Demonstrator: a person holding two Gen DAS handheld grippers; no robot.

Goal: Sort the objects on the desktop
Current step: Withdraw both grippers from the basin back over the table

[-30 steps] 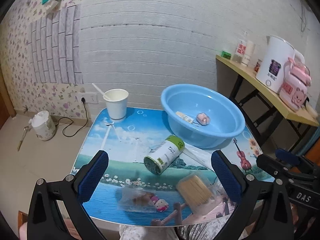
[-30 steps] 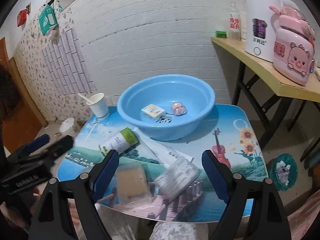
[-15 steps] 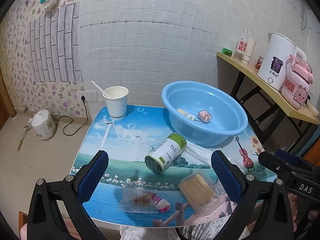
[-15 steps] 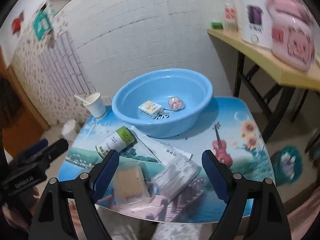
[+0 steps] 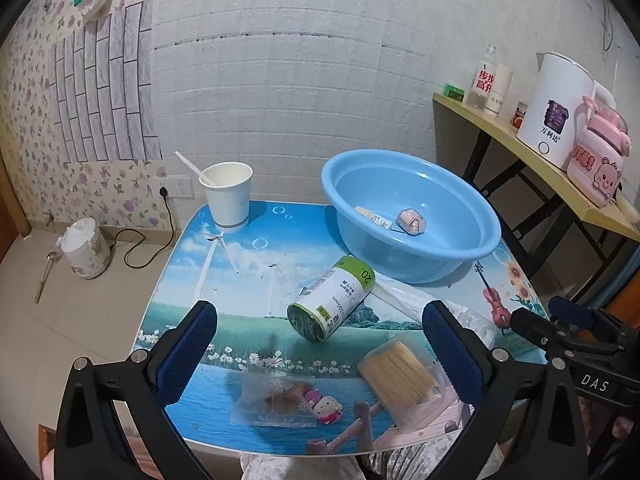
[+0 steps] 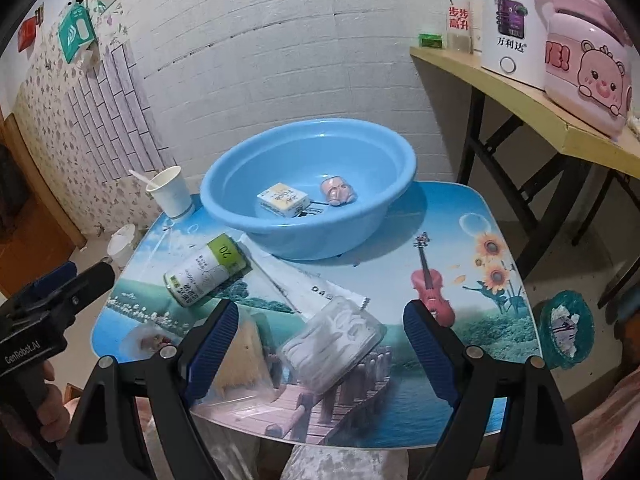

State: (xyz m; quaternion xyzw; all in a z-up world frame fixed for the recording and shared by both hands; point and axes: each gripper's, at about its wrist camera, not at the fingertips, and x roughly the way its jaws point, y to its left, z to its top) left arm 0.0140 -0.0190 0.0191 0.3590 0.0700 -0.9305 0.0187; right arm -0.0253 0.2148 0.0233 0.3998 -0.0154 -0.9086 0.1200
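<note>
The right gripper [image 6: 320, 344] has moved closer to the cotton swab box [image 6: 334, 344], wide open, holding nothing. The left gripper [image 5: 320, 354] is wide open and empty too. The blue basin [image 6: 256, 236] sits at 12 o'clock.

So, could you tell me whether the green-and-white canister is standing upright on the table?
No, the green-and-white canister lies on its side on the table, just in front of the blue basin.
</note>
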